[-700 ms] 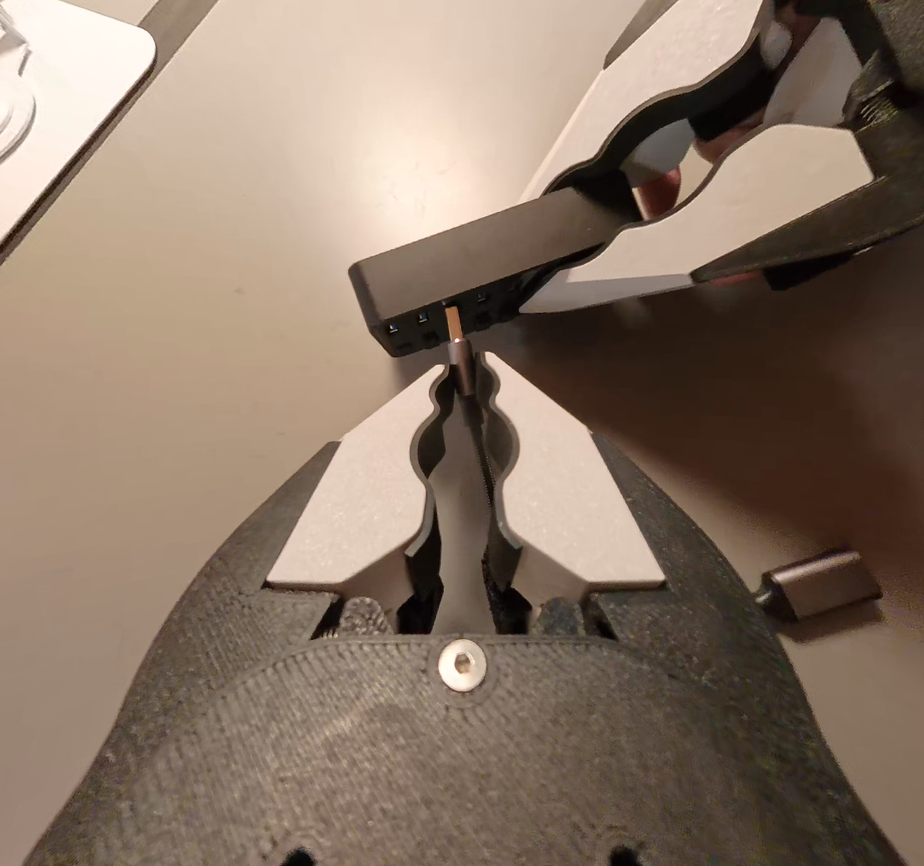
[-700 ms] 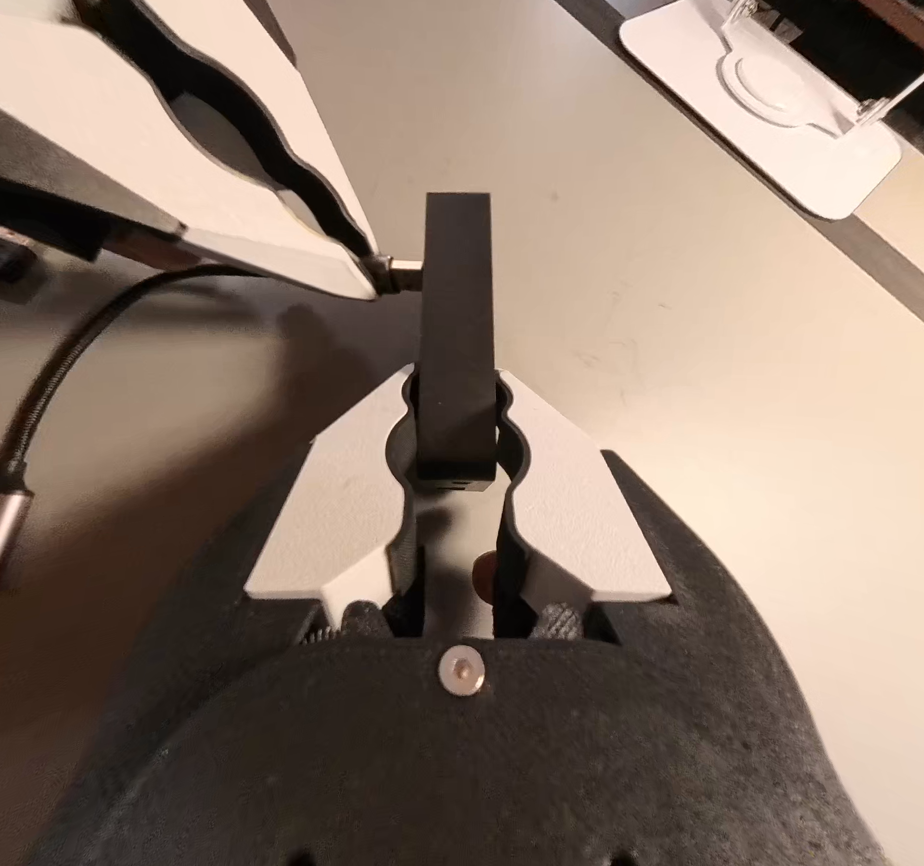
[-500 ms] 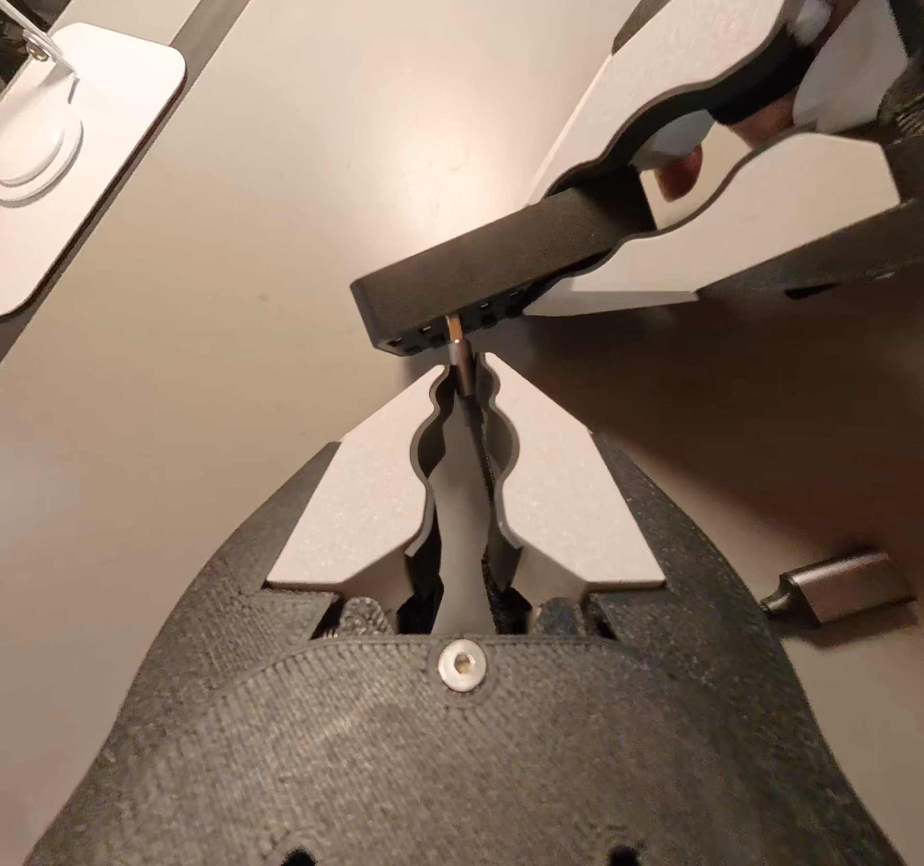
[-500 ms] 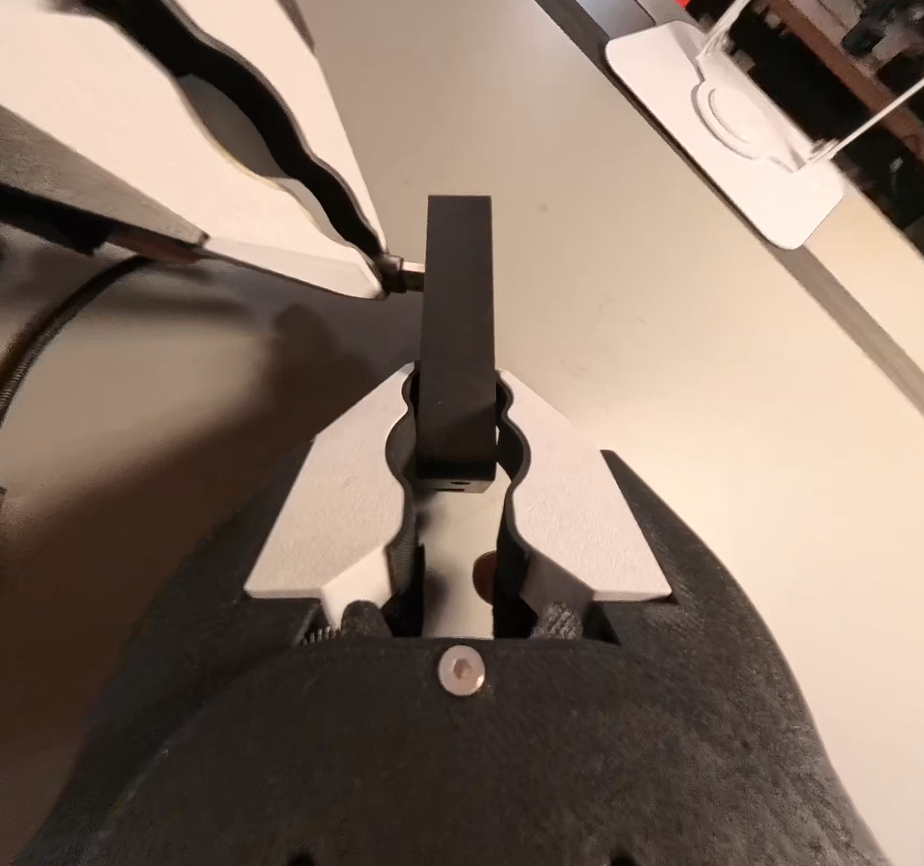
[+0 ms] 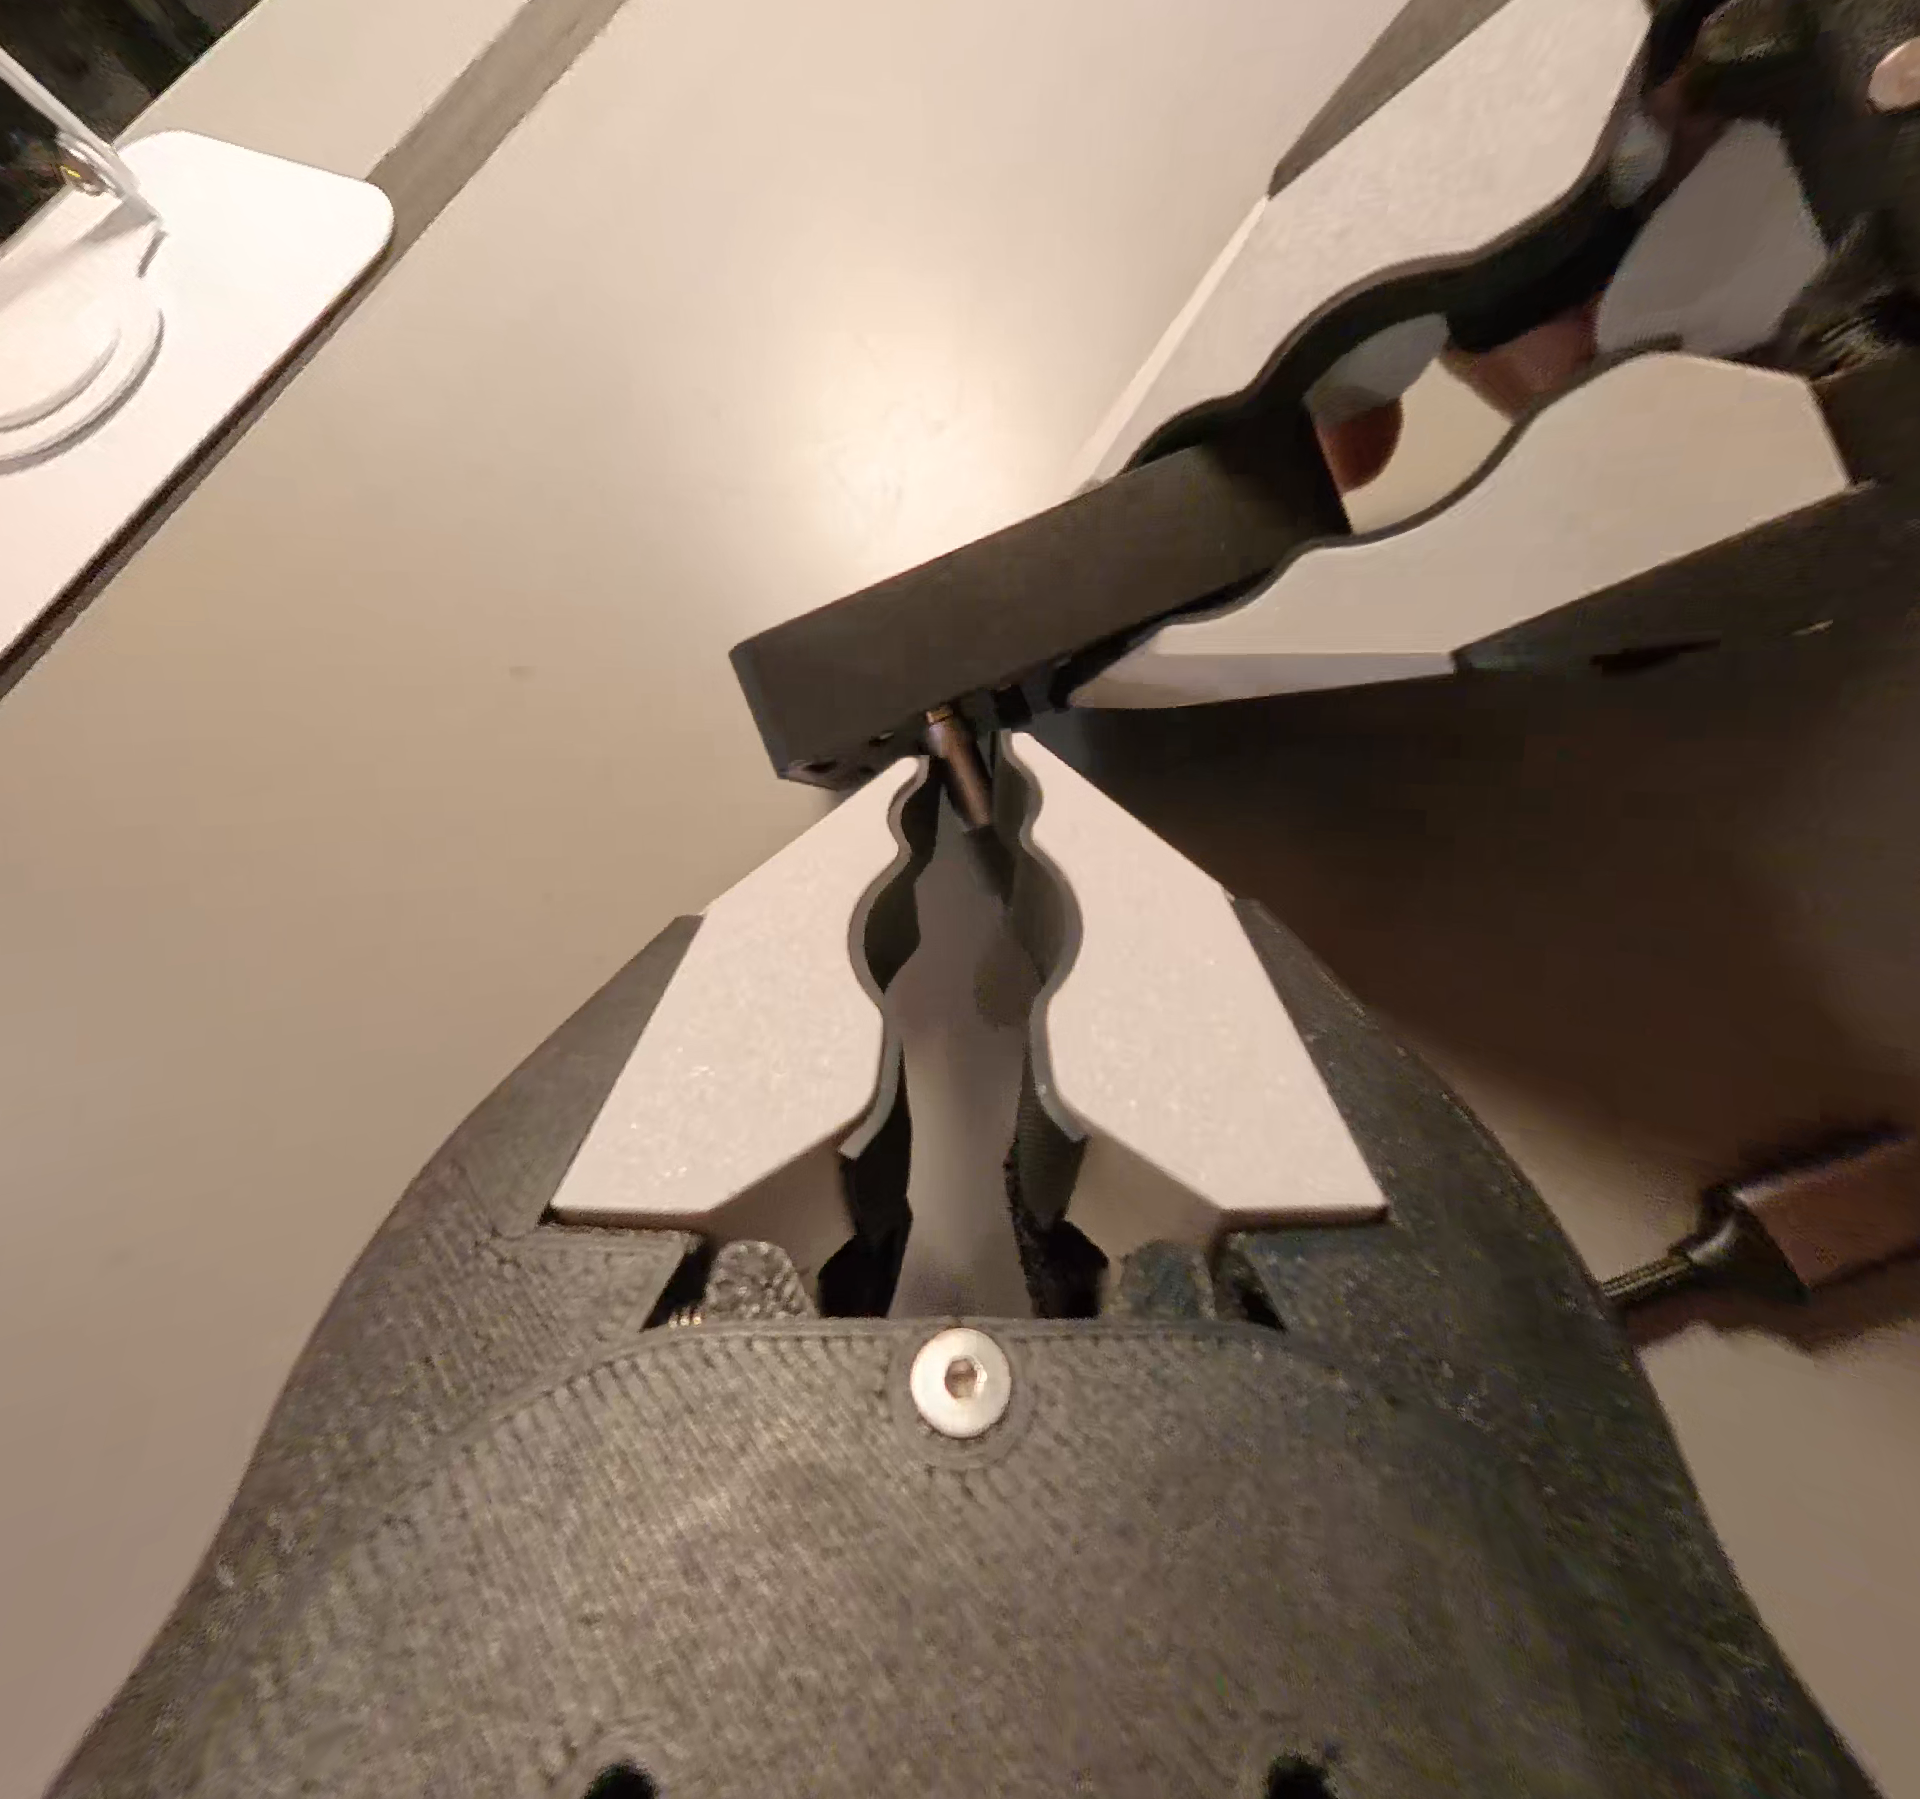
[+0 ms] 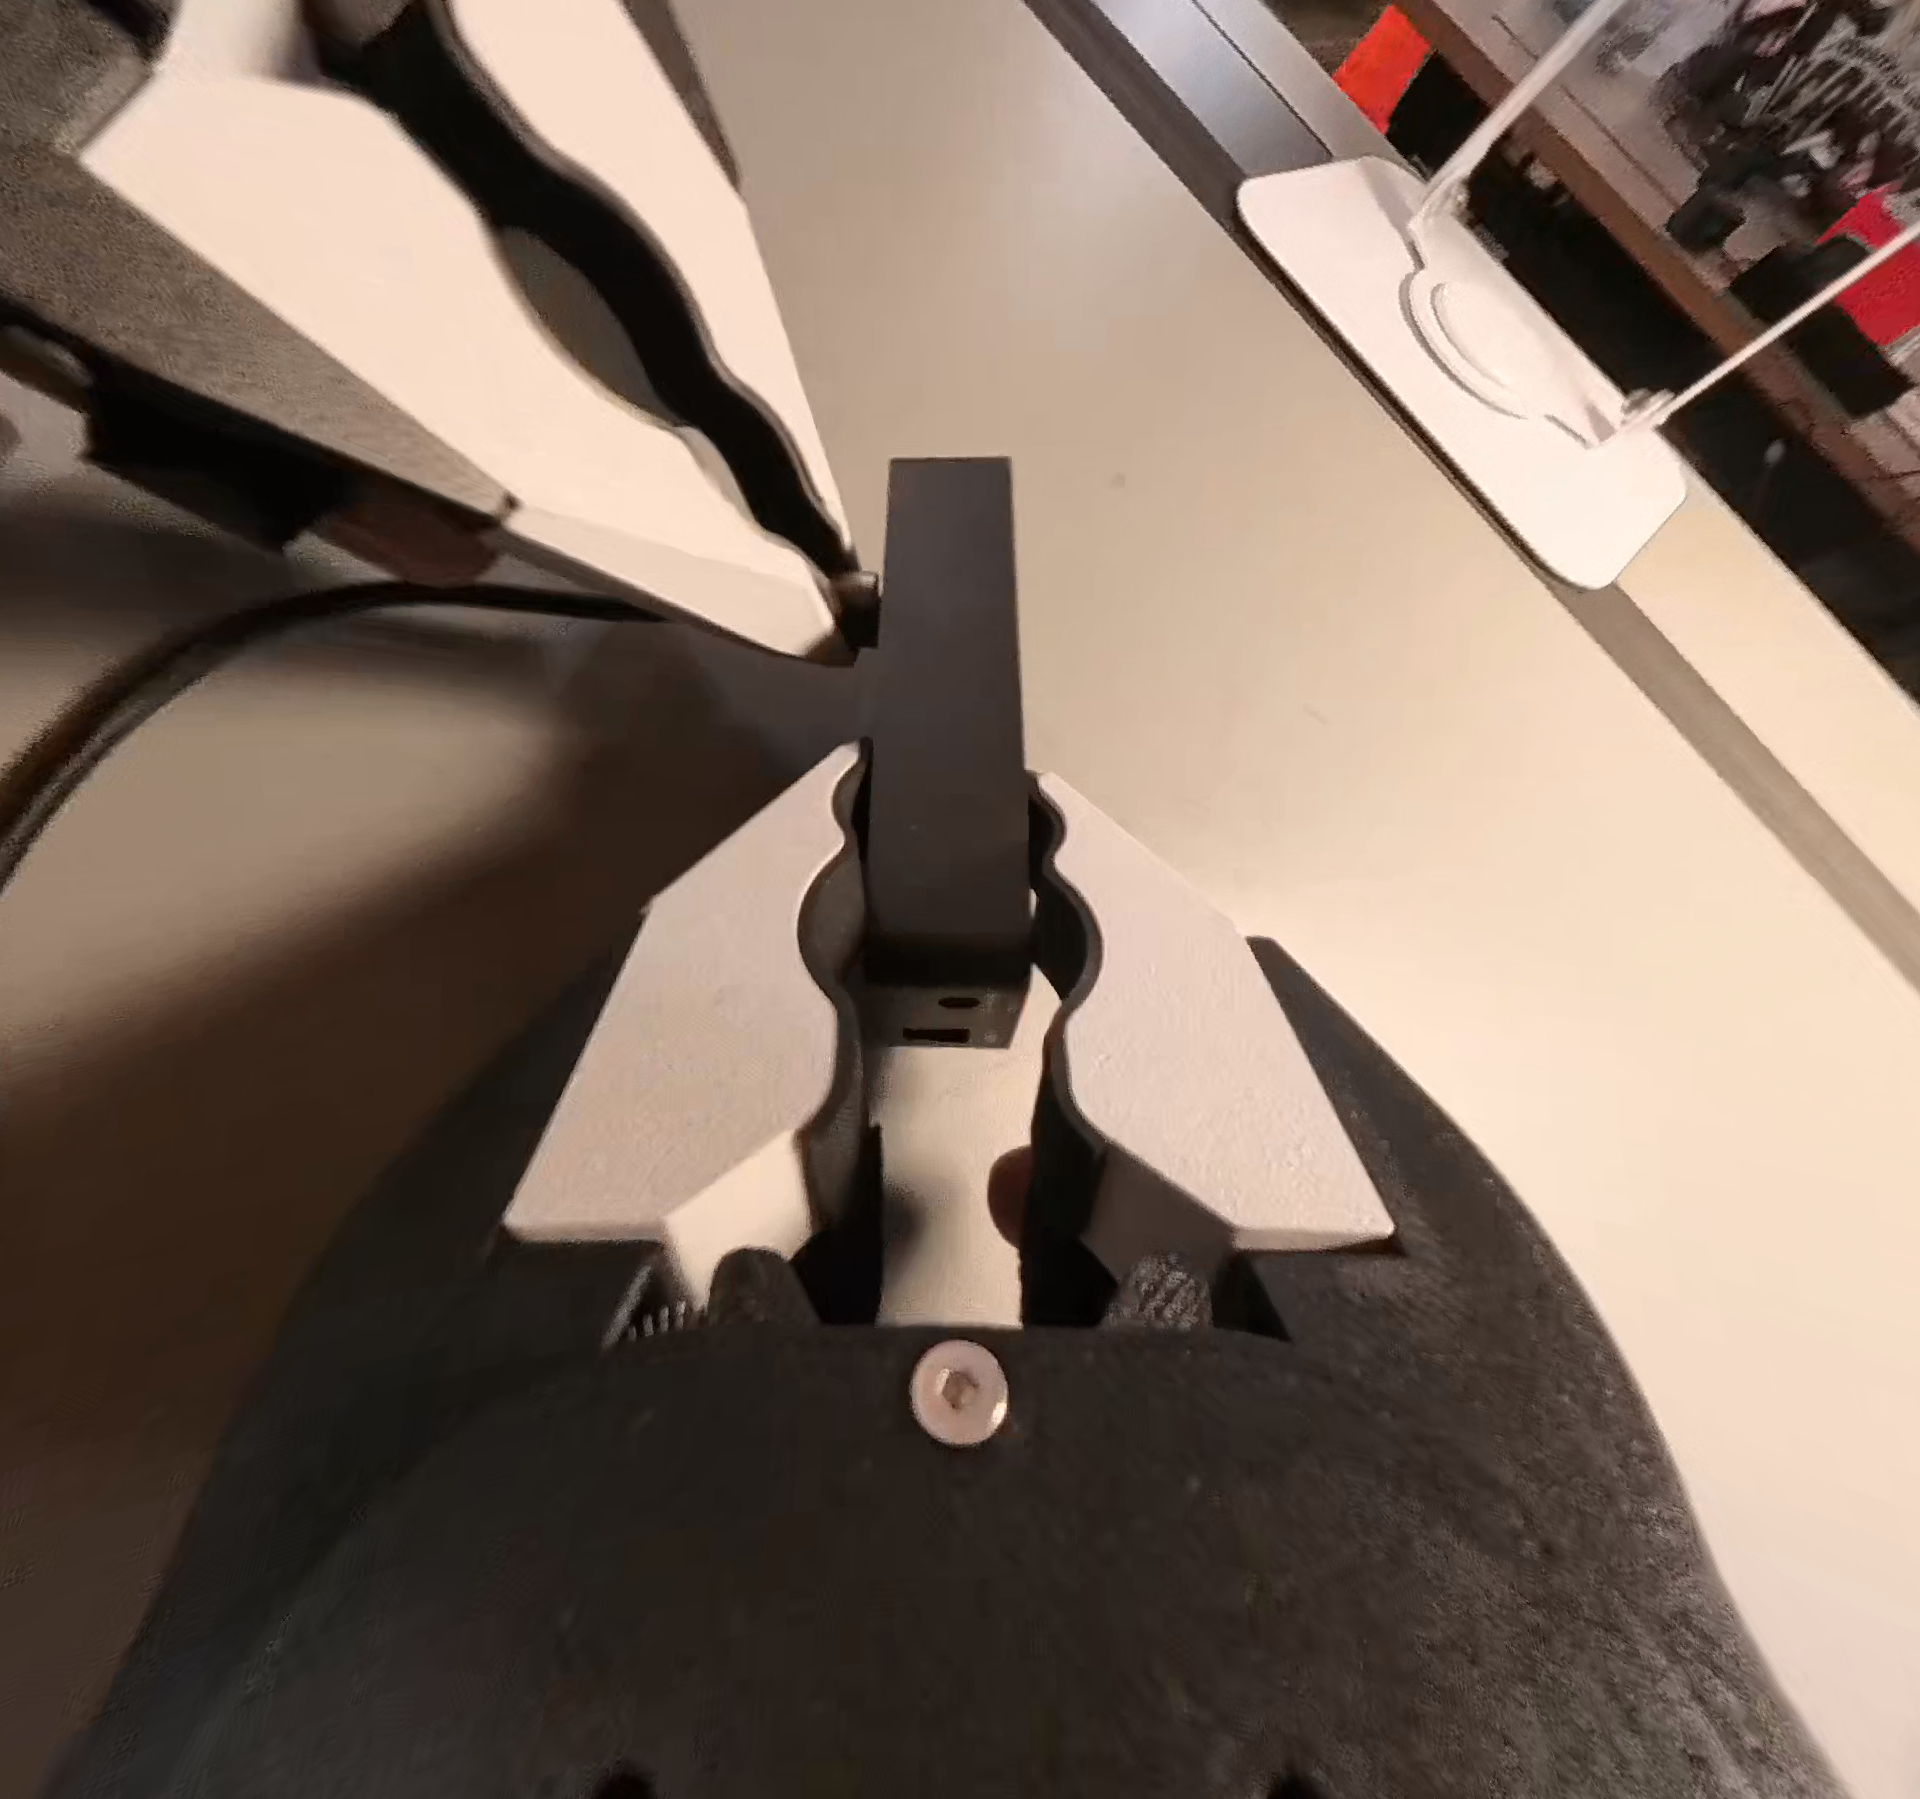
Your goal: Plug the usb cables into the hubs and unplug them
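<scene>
In the left wrist view my left gripper [image 5: 964,775] is shut on a small grey USB plug [image 5: 961,762]. The plug sits tilted, with its metal tip in a port on the side of the black hub [image 5: 987,627]. My right gripper [image 5: 1101,586] comes in from the upper right, shut on the hub's far half and holding it above the table. In the right wrist view my right gripper [image 6: 945,793] clamps the hub [image 6: 945,627], which points away from me. My left gripper [image 6: 847,606] meets the hub's left side; the plug is almost hidden there.
A second grey USB connector [image 5: 1787,1219] with its cable lies on the table at the right. A dark cable [image 6: 208,627] arcs under the left gripper. A white stand base [image 5: 208,295] sits at the table's far edge, also in the right wrist view [image 6: 1455,347]. Left and right tips are no more than a few centimetres apart.
The plug has gone deeper into the hub port; less of its metal tip shows and it now sits tilted. The left jaws look slightly wider. Both grippers have shifted a little.
</scene>
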A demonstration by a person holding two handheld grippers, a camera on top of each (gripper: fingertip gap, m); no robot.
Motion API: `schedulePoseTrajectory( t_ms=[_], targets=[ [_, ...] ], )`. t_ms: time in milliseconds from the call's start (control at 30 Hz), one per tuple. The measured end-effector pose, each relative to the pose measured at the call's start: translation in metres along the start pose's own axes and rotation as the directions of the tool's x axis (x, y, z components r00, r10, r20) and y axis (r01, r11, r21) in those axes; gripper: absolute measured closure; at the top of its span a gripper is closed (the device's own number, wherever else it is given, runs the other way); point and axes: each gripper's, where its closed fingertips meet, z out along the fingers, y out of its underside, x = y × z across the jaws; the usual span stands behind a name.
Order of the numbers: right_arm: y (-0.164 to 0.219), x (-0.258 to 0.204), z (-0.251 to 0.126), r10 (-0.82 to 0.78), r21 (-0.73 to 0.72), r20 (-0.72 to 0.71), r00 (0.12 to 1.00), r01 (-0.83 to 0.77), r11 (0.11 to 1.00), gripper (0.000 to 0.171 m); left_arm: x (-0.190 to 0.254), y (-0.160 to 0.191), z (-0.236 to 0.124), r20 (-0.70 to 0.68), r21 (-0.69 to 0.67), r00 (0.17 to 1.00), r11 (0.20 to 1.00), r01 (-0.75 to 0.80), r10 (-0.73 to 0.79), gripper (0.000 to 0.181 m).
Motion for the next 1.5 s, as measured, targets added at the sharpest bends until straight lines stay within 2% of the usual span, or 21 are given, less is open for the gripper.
schedulePoseTrajectory(
  t_ms=[100,167,267,367,500,633,733,867,967,1000,1067,1133,1200,1267,1367,1433,1500],
  targets=[
    [0.008,0.018,0.002,0.079,-0.031,-0.035,0.996,-0.08,0.996,0.145,-0.013,-0.005,-0.005,0.06,0.04,0.998,0.999,0.009,-0.011,0.15],
    [0.015,0.031,0.0,0.102,-0.04,-0.061,0.993,-0.104,0.994,0.145,-0.026,-0.004,-0.012,0.105,0.026,0.994,0.999,-0.019,0.016,0.149],
    [0.023,0.036,-0.001,0.166,-0.05,-0.013,0.986,-0.167,0.985,0.145,-0.03,-0.004,-0.025,0.045,0.022,0.999,1.0,-0.018,0.017,0.147],
    [0.029,0.039,-0.001,0.167,-0.053,-0.003,0.986,-0.167,0.984,0.144,-0.016,0.005,-0.042,-0.128,-0.027,0.992,0.999,-0.02,0.016,0.144],
    [0.035,0.04,-0.002,0.164,-0.075,0.006,0.986,-0.163,0.984,0.14,-0.014,0.015,-0.084,-0.188,0.016,0.981,0.999,0.051,-0.047,0.139],
    [0.035,0.04,-0.004,0.155,-0.062,0.026,0.988,-0.153,0.986,0.138,-0.015,0.043,-0.123,-0.153,0.037,0.974,0.984,0.177,-0.169,0.138],
    [0.033,0.041,-0.006,0.16,-0.044,0.046,0.986,-0.158,0.986,0.137,0.01,0.071,-0.134,-0.161,-0.023,0.971,0.984,0.175,-0.177,0.134],
    [0.031,0.042,-0.009,0.181,-0.024,0.073,0.981,-0.18,0.983,0.135,0.035,0.11,-0.131,-0.075,-0.217,0.996,0.976,0.027,-0.045,0.13],
    [0.028,0.042,-0.011,0.181,-0.013,0.073,0.981,-0.18,0.984,0.135,0.045,0.124,-0.124,-0.043,-0.33,0.999,0.944,-0.014,0.0,0.134],
    [0.028,0.042,-0.012,0.177,-0.011,0.071,0.982,-0.177,0.984,0.135,0.046,0.121,-0.122,-0.032,-0.328,0.999,0.945,-0.014,0.004,0.136],
    [0.027,0.042,-0.013,0.17,-0.008,0.068,0.983,-0.17,0.985,0.135,0.045,0.122,-0.119,-0.008,-0.355,1.0,0.934,-0.023,0.022,0.164],
    [0.026,0.042,-0.014,0.166,-0.002,0.066,0.984,-0.166,0.986,0.135,0.041,0.119,-0.114,0.013,-0.341,0.998,0.939,-0.048,0.055,0.17],
    [0.024,0.043,-0.015,0.162,0.008,0.067,0.985,-0.163,0.987,0.135,0.039,0.115,-0.11,-0.007,-0.31,0.999,0.95,-0.041,0.041,0.17],
    [0.023,0.043,-0.016,0.16,0.015,0.068,0.985,-0.162,0.987,0.135,0.033,0.102,-0.109,-0.026,-0.209,1.0,0.978,-0.014,0.009,0.17],
    [0.02,0.044,-0.018,0.161,0.036,0.076,0.984,-0.164,0.986,0.136,0.031,0.052,-0.122,-0.152,0.111,0.988,0.994,0.008,0.009,0.171],
    [0.017,0.044,-0.019,0.16,0.047,0.078,0.984,-0.164,0.985,0.136,0.031,0.013,-0.145,-0.277,0.354,0.96,0.932,0.082,0.021,0.171],
    [0.015,0.045,-0.02,0.154,0.06,0.077,0.985,-0.159,0.985,0.136,0.027,-0.017,-0.167,-0.402,0.516,0.915,0.834,0.197,0.033,0.171]
  ],
)
